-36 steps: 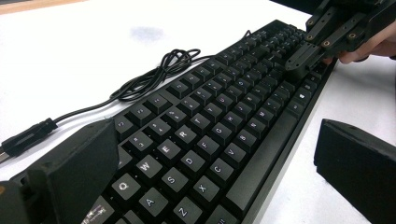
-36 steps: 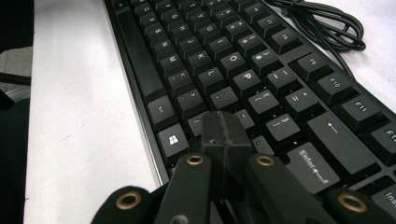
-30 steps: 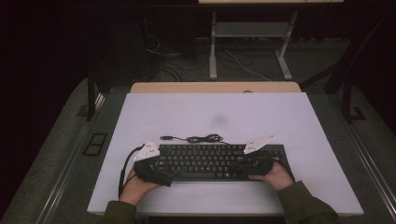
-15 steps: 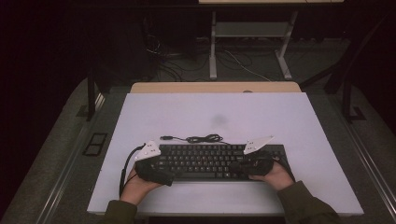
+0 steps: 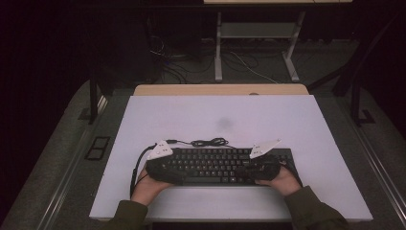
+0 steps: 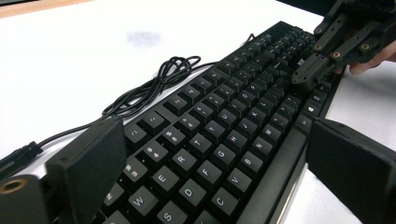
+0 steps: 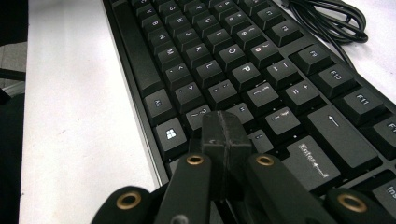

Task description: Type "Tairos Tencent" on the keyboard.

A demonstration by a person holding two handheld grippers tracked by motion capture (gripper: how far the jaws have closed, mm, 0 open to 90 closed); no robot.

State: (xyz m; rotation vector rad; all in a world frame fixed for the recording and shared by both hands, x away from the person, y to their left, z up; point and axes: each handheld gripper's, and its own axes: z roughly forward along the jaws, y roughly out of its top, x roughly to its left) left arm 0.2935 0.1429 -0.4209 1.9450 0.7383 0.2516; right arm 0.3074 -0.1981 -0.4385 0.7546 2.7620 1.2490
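Keyboard (image 5: 215, 165) — lengthwise across table

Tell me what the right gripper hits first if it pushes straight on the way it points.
Probably the keyboard: the shut right gripper sits low over the keys near the question-mark key; depth is unclear.

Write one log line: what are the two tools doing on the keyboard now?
left tool: open, jaws just closing slightly, astride keyboard | right tool: shut, tip on keys | cable: coiled behind

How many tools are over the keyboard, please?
2: the left tool with jaws spread across the keyboard's left end, and the right tool, jaws shut, over its right end keys.
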